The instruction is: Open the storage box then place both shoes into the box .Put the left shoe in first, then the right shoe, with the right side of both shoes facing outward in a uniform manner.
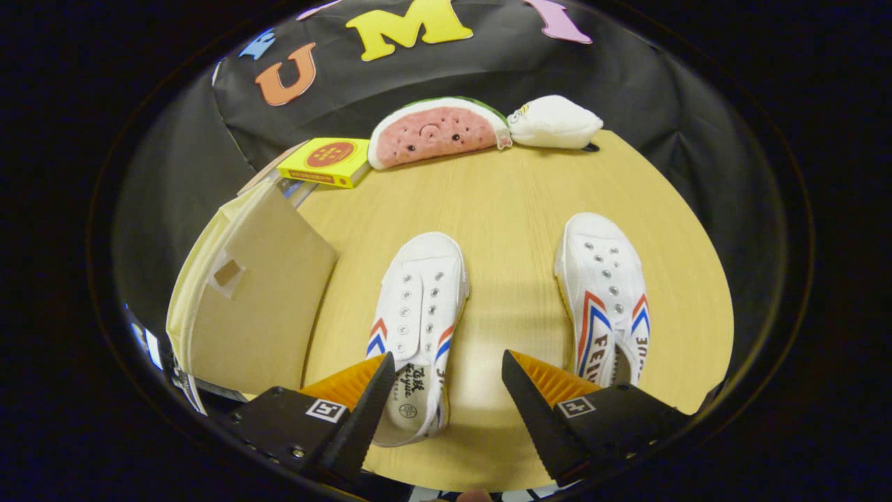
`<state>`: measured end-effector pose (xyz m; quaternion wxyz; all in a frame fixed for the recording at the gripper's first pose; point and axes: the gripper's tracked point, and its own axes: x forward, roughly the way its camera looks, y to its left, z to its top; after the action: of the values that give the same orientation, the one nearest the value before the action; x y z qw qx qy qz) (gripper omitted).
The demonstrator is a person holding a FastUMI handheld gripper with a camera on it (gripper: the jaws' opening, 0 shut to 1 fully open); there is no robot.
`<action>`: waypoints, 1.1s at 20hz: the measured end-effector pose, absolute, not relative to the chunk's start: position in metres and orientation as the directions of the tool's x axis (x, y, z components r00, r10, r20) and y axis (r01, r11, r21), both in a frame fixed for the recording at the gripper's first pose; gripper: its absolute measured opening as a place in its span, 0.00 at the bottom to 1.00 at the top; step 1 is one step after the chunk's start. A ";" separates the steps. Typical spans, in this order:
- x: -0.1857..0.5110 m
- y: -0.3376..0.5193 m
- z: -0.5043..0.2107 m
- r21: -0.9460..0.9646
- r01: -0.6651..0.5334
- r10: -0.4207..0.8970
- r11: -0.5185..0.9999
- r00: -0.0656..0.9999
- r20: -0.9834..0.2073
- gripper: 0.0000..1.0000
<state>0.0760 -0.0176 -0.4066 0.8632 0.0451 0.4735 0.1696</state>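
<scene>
A pale wooden table (516,202) holds two white shoes (418,314), backed by black cloth. The gripper (446,369) hangs over them, fingers apart and empty.

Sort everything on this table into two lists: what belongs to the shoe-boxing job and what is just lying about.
For the job:
- storage box, beige, flap up, beside the near shoe
- white shoe between the open gripper fingers
- second white shoe, apart, on the other side

Lying about:
- yellow box
- watermelon plush
- white plush
All three sit along the table's far edge.
</scene>
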 end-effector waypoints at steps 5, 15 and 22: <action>0.082 -0.008 -0.427 0.304 -0.222 0.371 0.926 0.401 -0.837 0.53; 0.068 -0.001 -0.412 0.388 -0.149 0.416 0.909 0.356 -0.837 0.00; 0.051 0.015 -0.303 0.481 -0.096 0.470 0.872 0.442 -0.764 0.00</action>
<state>0.0509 0.0151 -0.3031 0.8283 0.1873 0.4997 0.1707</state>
